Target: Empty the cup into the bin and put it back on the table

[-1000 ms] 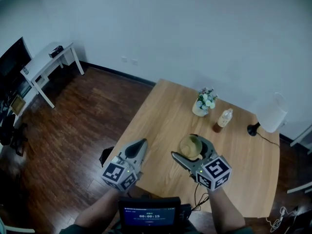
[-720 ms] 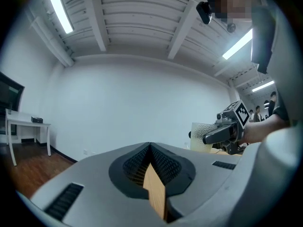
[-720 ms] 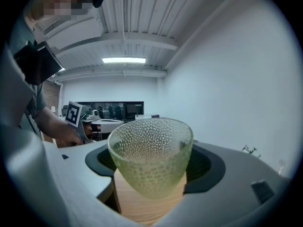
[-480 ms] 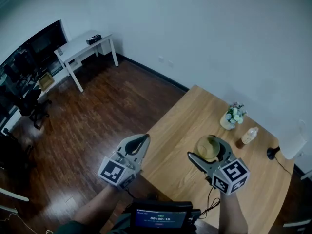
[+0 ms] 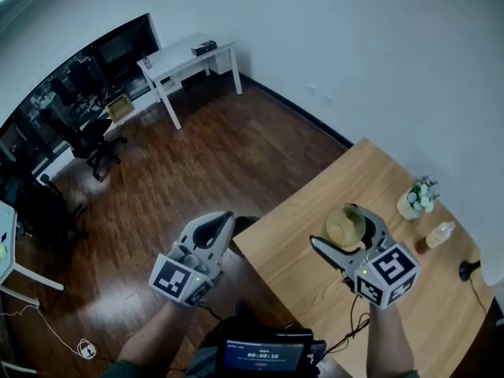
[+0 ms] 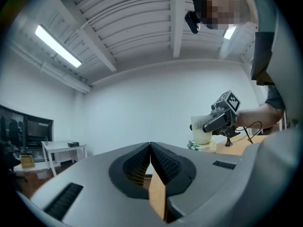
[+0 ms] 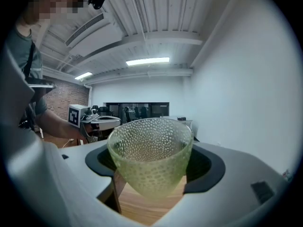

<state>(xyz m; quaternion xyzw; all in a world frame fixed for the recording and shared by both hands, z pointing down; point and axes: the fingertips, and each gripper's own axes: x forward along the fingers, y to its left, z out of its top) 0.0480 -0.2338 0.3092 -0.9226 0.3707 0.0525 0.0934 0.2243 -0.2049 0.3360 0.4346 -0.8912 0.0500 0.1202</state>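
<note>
The cup (image 5: 345, 227) is a pale green pebbled glass, held upright in the right claw (image 5: 332, 225) above the wooden tabletop (image 5: 291, 252), at about 4 o'clock in the head view. In the right gripper view the cup (image 7: 150, 155) fills the gap between the jaws, which stand wide apart and press on its sides, with bare wood showing below it. The left gripper view catches the same cup (image 6: 201, 129) from the side at 2 o'clock, clear of the tabletop.

The left claw (image 5: 224, 219) sits at 7 o'clock in the head view, over the dark wood floor (image 5: 197, 164) and just off the tabletop's near corner. Its jaws (image 6: 150, 148) are pressed together with nothing between them.

A dark shape (image 5: 244, 224) lies on the floor at the tabletop's corner, between the two claws; it is perhaps the bin, but too little of it shows to be sure.

A small flower pot (image 5: 415, 199) stands at 2 o'clock of the cup and a bottle (image 5: 435, 236) at 3 o'clock, both well apart from it. A white desk (image 5: 185, 57) stands by the wall at 11 o'clock.
</note>
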